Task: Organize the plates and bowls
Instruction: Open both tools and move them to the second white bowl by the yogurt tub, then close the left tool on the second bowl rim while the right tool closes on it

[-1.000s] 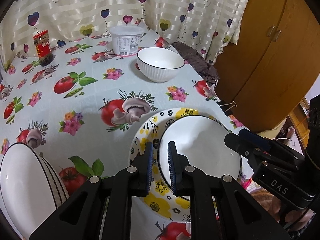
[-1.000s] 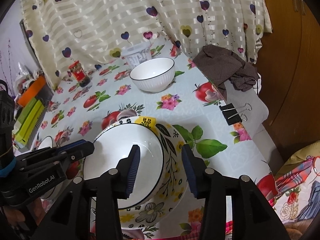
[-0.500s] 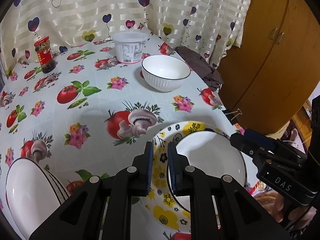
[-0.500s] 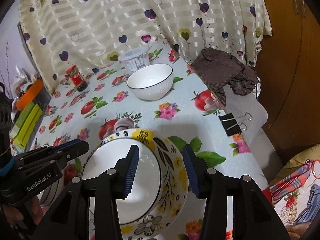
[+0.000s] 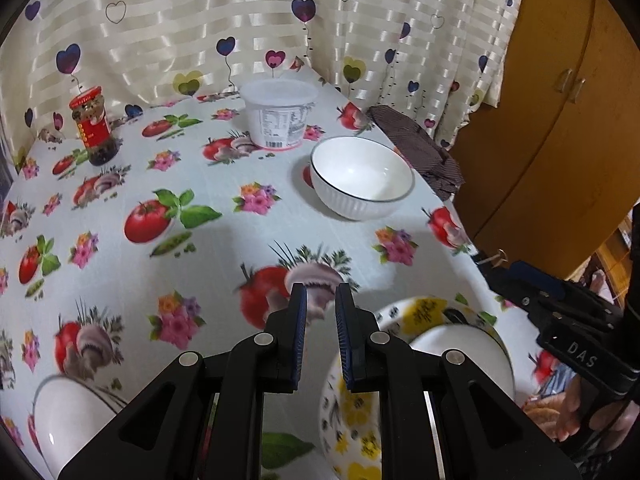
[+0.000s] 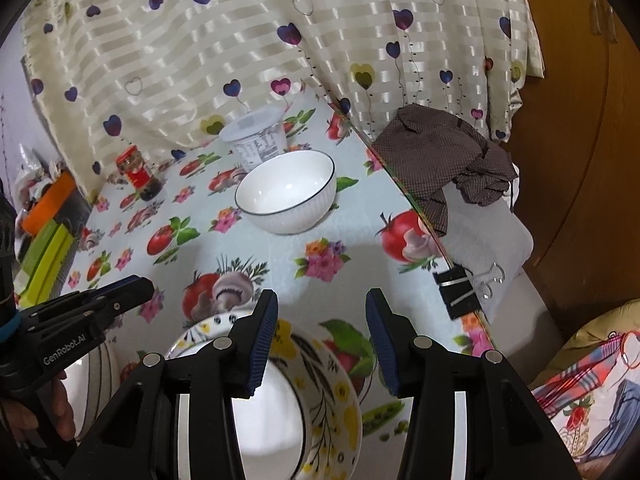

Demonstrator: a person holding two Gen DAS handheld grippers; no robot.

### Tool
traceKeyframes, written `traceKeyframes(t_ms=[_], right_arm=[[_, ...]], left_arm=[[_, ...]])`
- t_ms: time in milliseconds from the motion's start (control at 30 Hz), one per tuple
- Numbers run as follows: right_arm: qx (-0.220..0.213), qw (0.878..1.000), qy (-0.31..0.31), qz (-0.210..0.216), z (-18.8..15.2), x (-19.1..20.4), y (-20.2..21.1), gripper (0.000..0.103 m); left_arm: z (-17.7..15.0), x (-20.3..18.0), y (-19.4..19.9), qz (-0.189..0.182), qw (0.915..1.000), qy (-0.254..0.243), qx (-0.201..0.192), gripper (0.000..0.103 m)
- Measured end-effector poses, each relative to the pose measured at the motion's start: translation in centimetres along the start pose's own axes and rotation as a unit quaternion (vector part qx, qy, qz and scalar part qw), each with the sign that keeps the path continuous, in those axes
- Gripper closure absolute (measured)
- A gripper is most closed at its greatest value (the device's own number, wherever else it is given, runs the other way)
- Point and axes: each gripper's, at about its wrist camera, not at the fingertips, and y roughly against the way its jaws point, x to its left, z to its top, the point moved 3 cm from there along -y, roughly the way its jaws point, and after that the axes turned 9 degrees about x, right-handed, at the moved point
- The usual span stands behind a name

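Beyond the fingers hangs a cream striped curtain [image 5: 200,32] with hearts; right of them stands a wooden cupboard [image 5: 560,128].

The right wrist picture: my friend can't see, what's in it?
The open right gripper hovers over a white plate lying on a flowery yellow plate. Farther back on the tomato-print tablecloth sits a white bowl, with the left gripper beside.

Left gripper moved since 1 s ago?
Yes. The left gripper pulled back off the yellow floral plate; its fingertips now sit over the printed tomato-mushroom tablecloth.
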Motion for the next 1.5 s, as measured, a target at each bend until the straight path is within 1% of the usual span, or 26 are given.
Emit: traceKeyframes(t_ms=[100, 233, 333, 467, 600, 733, 833, 967, 1033, 1133, 1200, 1333, 1400, 1500], right_arm=[[-0.001, 1.000, 0.003, -0.002, 1.1, 0.0, -0.5, 0.057], [0.001, 1.000, 0.006, -0.002, 2.3, 0.0, -1.2, 0.057], [0.004, 1.000, 0.002, 0.000, 3.3, -0.1, -1.9, 0.057], [0.007, 1.000, -0.007, 0.004, 4.7, -0.5, -2.8, 0.057], [0.011, 1.000, -0.004, -0.002, 5.9, -0.5, -3.8, 0.057], [0.017, 1.000, -0.004, 0.000, 7.1, -0.7, -4.8, 0.057], [0.021, 1.000, -0.008, -0.001, 7.8, -1.0, -5.5, 0.057], [0.027, 1.000, -0.005, -0.002, 8.9, -1.0, -6.6, 0.057], [0.032, 0.999, -0.003, -0.002, 9.4, -0.9, -7.3, 0.057], [0.039, 0.999, -0.005, -0.004, 10.2, -0.9, -8.3, 0.057], [0.042, 0.999, -0.004, -0.006, 10.6, -0.9, -8.8, 0.057], [0.051, 0.999, 0.002, -0.013, 11.2, -0.7, -10.0, 0.057], [0.055, 0.998, 0.001, -0.014, 11.4, -0.7, -10.5, 0.058], [0.057, 0.998, 0.001, -0.014, 11.6, -0.7, -11.0, 0.058]], left_arm=[[1.0, 0.5, -0.6, -0.005, 1.0000, 0.003, 0.005, 0.088], [2.4, 1.0, -1.4, 0.003, 0.9999, 0.002, 0.009, 0.088], [3.3, 1.2, -2.0, -0.009, 0.9998, 0.006, 0.015, 0.088], [4.7, 1.2, -2.8, -0.005, 0.9998, 0.005, 0.018, 0.088], [6.1, 1.1, -3.6, -0.013, 0.9997, 0.002, 0.021, 0.088], [7.4, 1.4, -4.8, -0.029, 0.9989, 0.017, 0.034, 0.088], [8.3, 1.2, -5.7, -0.017, 0.9991, 0.010, 0.039, 0.088], [9.3, 0.9, -6.7, -0.021, 0.9988, 0.003, 0.043, 0.088], [9.9, 1.0, -7.6, -0.021, 0.9985, 0.008, 0.050, 0.088], [10.5, 1.4, -8.7, -0.016, 0.9980, 0.014, 0.059, 0.088], [10.9, 1.6, -9.2, -0.027, 0.9976, 0.021, 0.061, 0.088], [11.6, 2.0, -10.0, -0.018, 0.9977, 0.028, 0.060, 0.088], [11.7, 2.2, -10.4, -0.023, 0.9972, 0.031, 0.065, 0.088], [11.8, 2.3, -10.1, -0.029, 0.9975, 0.031, 0.057, 0.088]])
